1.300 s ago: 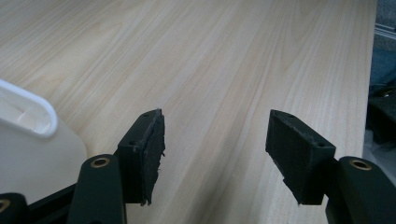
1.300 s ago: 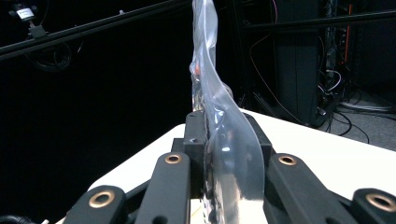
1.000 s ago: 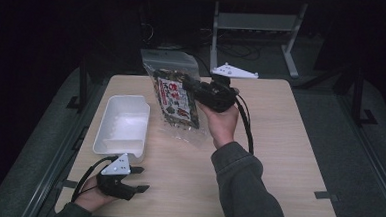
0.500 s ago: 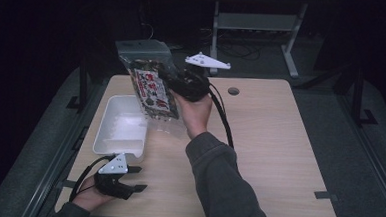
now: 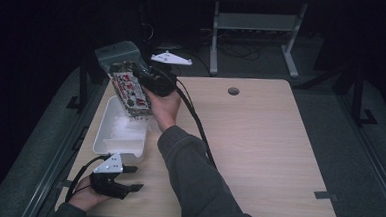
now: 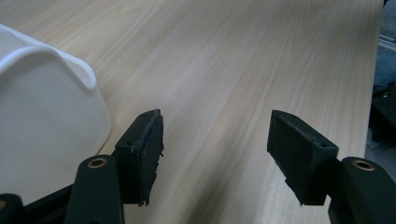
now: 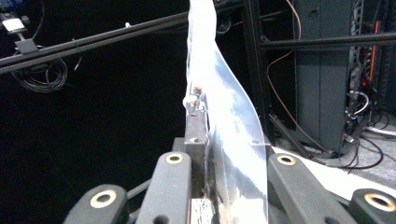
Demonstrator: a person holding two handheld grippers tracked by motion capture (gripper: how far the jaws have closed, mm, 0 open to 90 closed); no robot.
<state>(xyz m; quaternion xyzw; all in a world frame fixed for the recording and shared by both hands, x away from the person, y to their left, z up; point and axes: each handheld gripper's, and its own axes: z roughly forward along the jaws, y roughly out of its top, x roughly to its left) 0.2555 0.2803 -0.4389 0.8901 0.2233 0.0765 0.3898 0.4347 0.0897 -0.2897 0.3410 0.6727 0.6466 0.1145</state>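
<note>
A clear plastic snack bag with a red and white printed label [image 5: 128,87] hangs in the air over the far end of the white rectangular plastic tub [image 5: 110,140], at the far left of the light wooden table [image 5: 258,157]. The bag's long axis slants: its clear upper end points up and towards the far left, while its lower end, holding the dark contents, dips down to the tub. The right gripper [image 5: 150,81] is clamped tight on the bag's right edge, and in the right gripper view the shiny film [image 7: 223,140] stands edge-on between the shut jaws and rises straight up. The tub lies with its long axis running near to far along the left edge of the table; whether anything lies inside it cannot be told from its pale interior. The left gripper [image 5: 129,178] rests low on the table at the near left corner, just beside the tub's near end, with its jaws wide apart and nothing between them but bare wood in the left gripper view [image 6: 215,149].
</note>
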